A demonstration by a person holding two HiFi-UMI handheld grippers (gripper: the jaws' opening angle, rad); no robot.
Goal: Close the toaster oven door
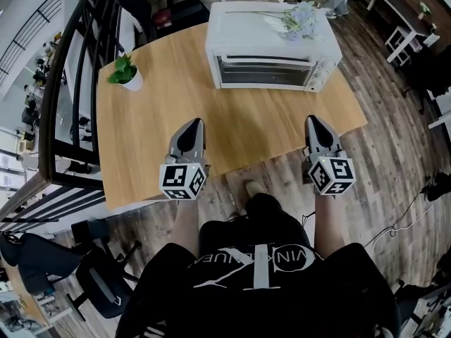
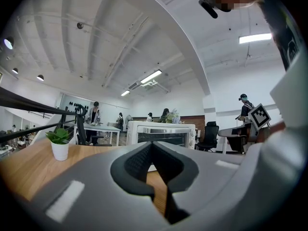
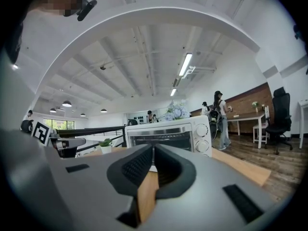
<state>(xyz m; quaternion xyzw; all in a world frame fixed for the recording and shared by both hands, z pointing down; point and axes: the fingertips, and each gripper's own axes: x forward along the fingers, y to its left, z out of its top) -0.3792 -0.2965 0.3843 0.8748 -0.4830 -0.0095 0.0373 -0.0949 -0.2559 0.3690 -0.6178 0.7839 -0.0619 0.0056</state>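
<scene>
You hold the left gripper (image 1: 192,127) and the right gripper (image 1: 315,124) side by side over the near edge of the desk (image 1: 246,129). Both point ahead at the oven (image 1: 271,41), which stands well ahead of the jaws at the desk's far side, between their two lines of aim. Each pair of jaws is together at the tips with nothing between them, and only the desk's wood shows through the slot behind the tips. That suits this job as I read it: a door wants a push rather than a grip, and closed tips give one blunt point to press with. The door (image 1: 262,74) stands upright against the oven's front, with its handle (image 1: 264,61) a bar across the top edge. In both gripper views the glass faces the jaws squarely, so it looks shut already. Judged from that, the task looks finished, and you are holding well back from the door rather than in contact with it. The grippers hang level and low, apart from each other and touching nothing that I can see, a resting pose that keeps them clear of the door's swing. A plant (image 1: 127,72) sits ahead and to the left of the left jaws, well off any path to the door. Flowers (image 1: 299,20) lie on the oven's top, above the door, so a press at the handle shouldn't disturb them.
</scene>
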